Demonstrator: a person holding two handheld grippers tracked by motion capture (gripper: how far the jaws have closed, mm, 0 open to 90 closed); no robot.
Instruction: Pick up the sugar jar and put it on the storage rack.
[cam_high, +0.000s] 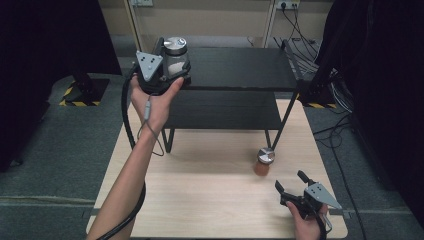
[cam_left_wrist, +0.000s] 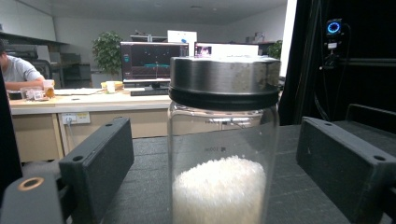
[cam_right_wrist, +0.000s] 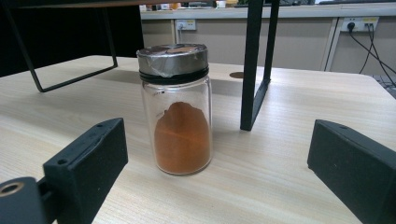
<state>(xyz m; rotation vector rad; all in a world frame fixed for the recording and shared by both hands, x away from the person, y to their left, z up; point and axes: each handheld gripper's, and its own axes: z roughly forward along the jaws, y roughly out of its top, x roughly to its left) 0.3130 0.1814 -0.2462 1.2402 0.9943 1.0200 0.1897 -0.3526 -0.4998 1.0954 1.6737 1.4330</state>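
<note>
High view
Worktop (cam_high: 210, 200): pale wood, filling the lower middle of the frame.
Black shelf rack (cam_high: 240, 70): two tiers, standing at the far part of the worktop, upper centre.
Left hand-held gripper (cam_high: 172, 67): raised at the upper left of the frame, at the left end of the rack's top tier, held by the left hand (cam_high: 152, 102); its jaws sit on either side of the white-powder jar.
White-powder jar (cam_high: 175, 57): upright at the left end of the top tier, silver lid up.
Orange-powder jar (cam_high: 264, 161): upright on the worktop, lower right of centre, near the rack's right front leg.
Right hand-held gripper (cam_high: 290, 182): lower right, jaws apart, pointing up-left toward the orange-powder jar but clear of it.

Left gripper view
Jaws: spread wide at lower left and lower right, each with a gap to the glass.
White-powder jar (cam_left_wrist: 223, 140): centre of the frame, standing on the dark shelf surface, white grains in its lower part.
Background: a desk with monitors (cam_left_wrist: 154, 60) and a seated person (cam_left_wrist: 18, 70) at the far left.

Right gripper view
Jaws: wide apart at the bottom corners, touching nothing.
Orange-powder jar (cam_right_wrist: 177, 109): centre, upright on the worktop, well ahead of the jaws.
Rack leg (cam_right_wrist: 254, 65): just behind and right of the jar.
</note>
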